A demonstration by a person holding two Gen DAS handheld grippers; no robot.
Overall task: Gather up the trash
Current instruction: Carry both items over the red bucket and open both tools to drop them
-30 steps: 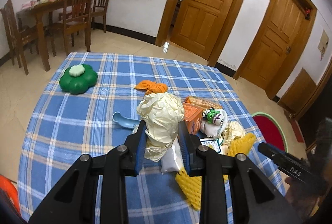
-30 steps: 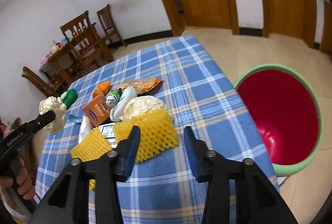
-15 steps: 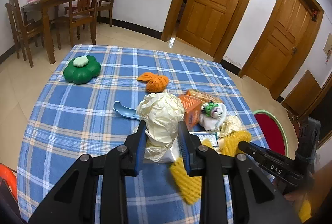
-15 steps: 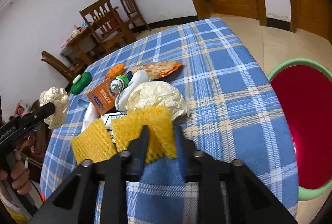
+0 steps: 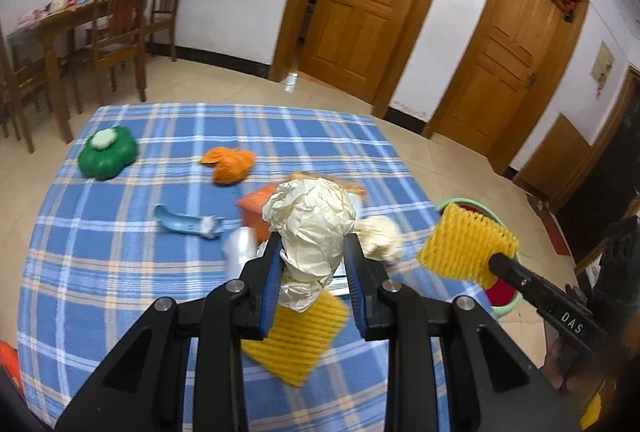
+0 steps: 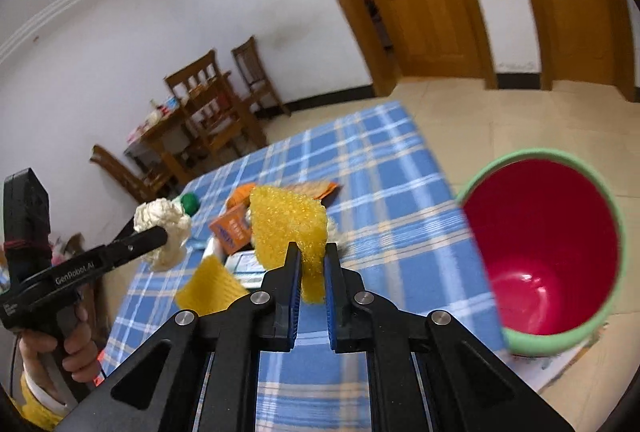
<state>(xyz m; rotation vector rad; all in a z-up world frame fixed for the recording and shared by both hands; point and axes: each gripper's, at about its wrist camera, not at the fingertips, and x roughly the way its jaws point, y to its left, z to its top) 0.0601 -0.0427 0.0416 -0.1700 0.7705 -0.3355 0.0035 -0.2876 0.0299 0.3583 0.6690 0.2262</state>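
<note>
My left gripper (image 5: 313, 244) is shut on a crumpled cream paper ball (image 5: 310, 220) and holds it above the blue plaid table (image 5: 120, 264); the ball also shows in the right wrist view (image 6: 164, 228). My right gripper (image 6: 312, 252) is shut on a yellow foam net (image 6: 290, 224), lifted off the table; it shows in the left wrist view (image 5: 466, 246) near the red bin (image 5: 502, 292). A second yellow foam net (image 5: 298, 336) lies on the table under the left gripper. The red bin with a green rim (image 6: 544, 252) stands on the floor right of the table.
On the table lie an orange box (image 5: 256, 209), an orange wrapper (image 5: 230, 163), a blue scoop (image 5: 186, 226), a green clover-shaped toy (image 5: 106, 153), another crumpled paper (image 5: 380, 238) and a clear plastic piece (image 5: 240, 252). Wooden chairs and a dining table (image 5: 100, 27) stand behind.
My right gripper closed on the yellow foam net and lifted it off the table toward the bin side. My left gripper kept its hold on the paper ball and rose slightly.
</note>
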